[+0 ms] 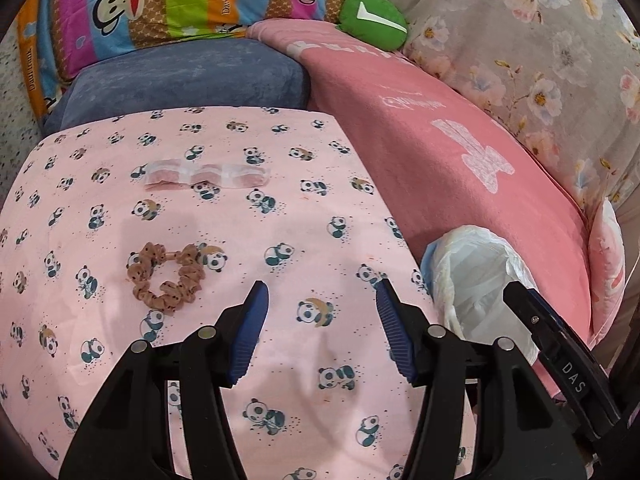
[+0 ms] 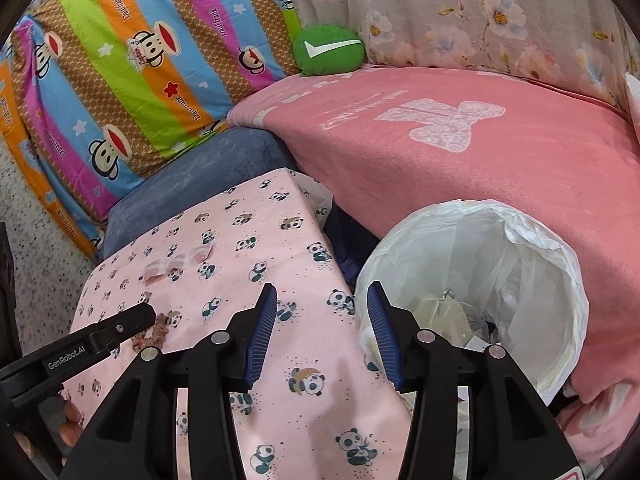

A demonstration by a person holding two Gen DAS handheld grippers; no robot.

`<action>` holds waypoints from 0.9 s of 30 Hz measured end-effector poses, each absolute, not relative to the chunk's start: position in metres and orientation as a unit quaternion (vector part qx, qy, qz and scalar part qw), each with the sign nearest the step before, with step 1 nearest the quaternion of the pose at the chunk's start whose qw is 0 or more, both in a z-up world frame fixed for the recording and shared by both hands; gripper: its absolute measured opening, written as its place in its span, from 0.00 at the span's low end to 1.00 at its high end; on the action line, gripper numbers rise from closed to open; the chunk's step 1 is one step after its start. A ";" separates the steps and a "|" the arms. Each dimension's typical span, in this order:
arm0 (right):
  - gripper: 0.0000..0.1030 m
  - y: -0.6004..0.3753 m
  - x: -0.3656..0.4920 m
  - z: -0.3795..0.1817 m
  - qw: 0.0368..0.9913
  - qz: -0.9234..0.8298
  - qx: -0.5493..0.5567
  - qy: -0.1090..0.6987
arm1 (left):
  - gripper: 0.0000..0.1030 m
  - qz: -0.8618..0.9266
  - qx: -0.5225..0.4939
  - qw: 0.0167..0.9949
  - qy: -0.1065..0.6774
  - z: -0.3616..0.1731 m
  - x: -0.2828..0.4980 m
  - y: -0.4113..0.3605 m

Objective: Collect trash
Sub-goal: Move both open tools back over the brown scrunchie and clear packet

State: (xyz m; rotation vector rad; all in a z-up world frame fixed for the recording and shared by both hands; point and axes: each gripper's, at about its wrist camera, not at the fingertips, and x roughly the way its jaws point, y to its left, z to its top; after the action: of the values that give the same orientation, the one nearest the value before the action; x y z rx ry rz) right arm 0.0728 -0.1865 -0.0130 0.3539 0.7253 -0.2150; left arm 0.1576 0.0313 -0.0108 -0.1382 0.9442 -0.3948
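A clear plastic blister wrapper lies on the pink panda-print cloth, far from my left gripper, which is open and empty above the cloth. A brown scrunchie lies left of its fingers. A bin lined with a white bag stands to the right of the cloth and holds some trash. My right gripper is open and empty, over the cloth's right edge beside the bin rim. The wrapper also shows in the right wrist view, and the bin shows in the left wrist view.
A pink blanket covers the bed right of the cloth. A blue cushion, a striped monkey-print pillow, a green round cushion and floral bedding lie behind. Speckled floor is at the left.
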 end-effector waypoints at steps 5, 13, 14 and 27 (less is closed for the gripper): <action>0.45 -0.159 0.088 -0.018 0.913 -0.085 0.159 0.365 | 0.53 -0.163 -0.083 0.870 0.458 -0.021 0.166 0.064; 0.45 -0.118 0.113 -0.026 0.912 -0.053 0.138 0.382 | 0.54 -0.112 -0.102 0.865 0.478 -0.049 0.184 0.112; 0.45 -0.113 0.116 -0.027 0.912 -0.049 0.135 0.385 | 0.54 -0.105 -0.104 0.864 0.482 -0.054 0.188 0.118; 0.45 -0.057 0.160 -0.053 0.902 -0.010 0.101 0.419 | 0.45 -0.070 -0.066 0.857 0.506 -0.088 0.220 0.144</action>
State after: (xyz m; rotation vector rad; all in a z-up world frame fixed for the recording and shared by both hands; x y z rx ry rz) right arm 0.1605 -0.0575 -0.0534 0.2080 0.8662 -0.0211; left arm 0.2205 0.1437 -0.0881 -0.1383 1.0620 -0.1463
